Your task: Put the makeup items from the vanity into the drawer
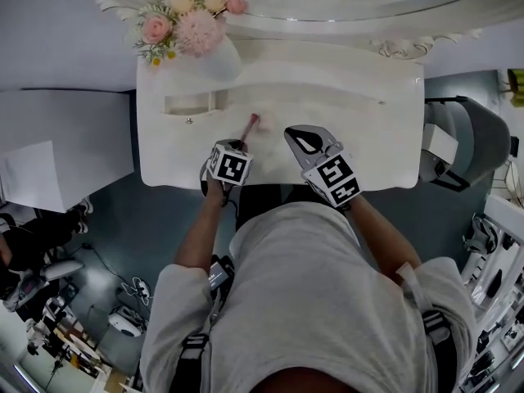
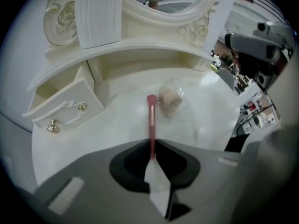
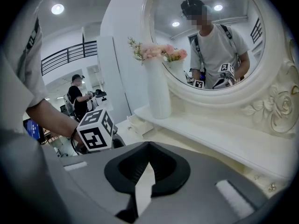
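A pink makeup brush (image 2: pixel 151 120) sticks out from between the jaws of my left gripper (image 2: pixel 152 147), which is shut on its near end. In the head view the brush (image 1: pixel 250 124) points away over the white vanity top (image 1: pixel 344 97), just beyond my left gripper (image 1: pixel 237 144). A small pale, clear-wrapped makeup item (image 2: pixel 170 100) lies just past the brush tip. The little drawer (image 2: pixel 63 107) stands open at the left, also seen as the drawer (image 1: pixel 190 103) from above. My right gripper (image 1: pixel 304 141) hovers over the front of the vanity, shut with nothing in it (image 3: pixel 148 146).
A white vase of pink flowers (image 1: pixel 192 35) stands at the vanity's back left. The mirror frame (image 3: pixel 275 101) and a shelf run along the back. A grey chair (image 1: pixel 458 142) sits to the right. A person stands in the room behind (image 3: pixel 77 97).
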### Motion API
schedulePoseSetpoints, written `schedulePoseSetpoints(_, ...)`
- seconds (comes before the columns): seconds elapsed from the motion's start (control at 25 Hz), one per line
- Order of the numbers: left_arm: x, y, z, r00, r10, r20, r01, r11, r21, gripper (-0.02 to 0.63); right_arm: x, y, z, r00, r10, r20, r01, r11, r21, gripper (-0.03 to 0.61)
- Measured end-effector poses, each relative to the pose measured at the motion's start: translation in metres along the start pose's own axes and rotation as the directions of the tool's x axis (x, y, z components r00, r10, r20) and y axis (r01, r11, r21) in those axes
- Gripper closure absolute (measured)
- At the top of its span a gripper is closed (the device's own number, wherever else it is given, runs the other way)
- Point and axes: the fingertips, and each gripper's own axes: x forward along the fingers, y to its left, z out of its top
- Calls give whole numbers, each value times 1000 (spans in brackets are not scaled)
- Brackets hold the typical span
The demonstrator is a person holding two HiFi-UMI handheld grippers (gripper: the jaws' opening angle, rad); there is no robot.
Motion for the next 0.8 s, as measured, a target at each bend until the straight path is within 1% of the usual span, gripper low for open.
schedulePoseSetpoints(0.16, -7, 6, -3, 1000, 7, 1, -7, 994, 106, 577, 10, 3, 5, 1000, -15, -1, 15, 1000, 11, 580)
schedulePoseSetpoints(0.24, -12, 12, -1, 1000, 15, 12, -16, 991, 136, 577, 16, 5, 9, 1000, -16, -1, 16, 1000, 18, 580)
schedulePoseSetpoints(0.4, -23, 21, -2, 1000, 15, 23, -18, 987, 162, 577, 27, 14, 22, 1000, -3, 17, 2, 1000, 31, 580)
schedulePoseSetpoints(0.52, -31, 24, 0, 999, 22, 44, -30, 982, 185, 577, 30, 17, 31, 999, 6, 41, -6, 1000, 9, 580)
schedulePoseSetpoints(0.68, -48, 29, 0, 996, 64, 68, -77, 976, 204, 577, 29, 21, 36, 997, 41, 61, -40, 999, -7, 580)
schedulePoseSetpoints(0.8, -61, 33, 1, 992, 98, 77, -114, 964, 241, 577, 29, 22, 32, 997, 68, 49, -66, 997, -29, 580)
